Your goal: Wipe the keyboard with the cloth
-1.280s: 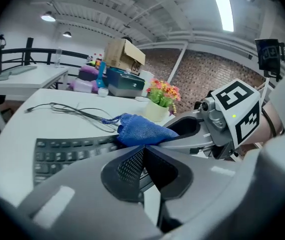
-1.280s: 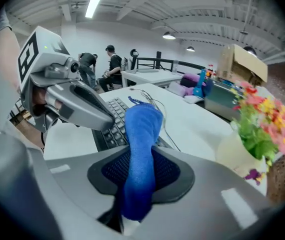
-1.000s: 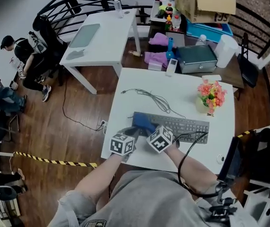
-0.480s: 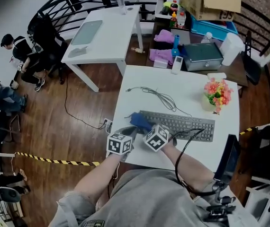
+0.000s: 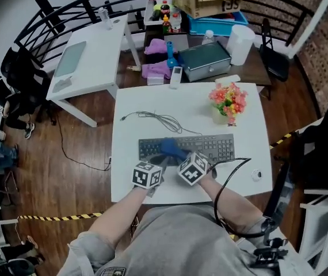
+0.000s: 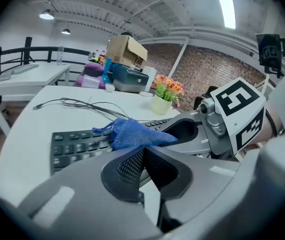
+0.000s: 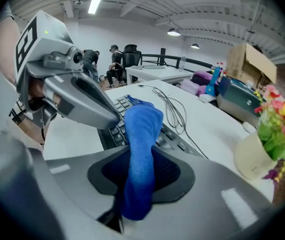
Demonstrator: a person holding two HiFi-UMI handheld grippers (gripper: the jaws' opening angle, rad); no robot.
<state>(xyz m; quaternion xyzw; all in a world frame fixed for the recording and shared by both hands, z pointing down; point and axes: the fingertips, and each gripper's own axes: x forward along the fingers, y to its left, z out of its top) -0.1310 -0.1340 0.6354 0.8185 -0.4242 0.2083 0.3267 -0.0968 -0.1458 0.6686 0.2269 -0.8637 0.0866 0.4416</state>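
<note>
Blue cloth [image 7: 142, 134], bunched into a thick rope, runs from between the jaws of the right gripper [image 7: 140, 184] forward onto the dark keyboard [image 7: 113, 134]. Its free end lies crumpled on the keys just ahead of the tips. The jaws stand partly apart, clamped on the fabric (black pad mesh shows either side of it). Just to that gripper's left, the left gripper [image 6: 142, 166] has its jaws pressed together with nothing between them. The cloth lies just ahead of its tips and slightly to their right; contact cannot be told. Both grippers sit at the keyboard's near edge on a white table [image 5: 244, 117].
</note>
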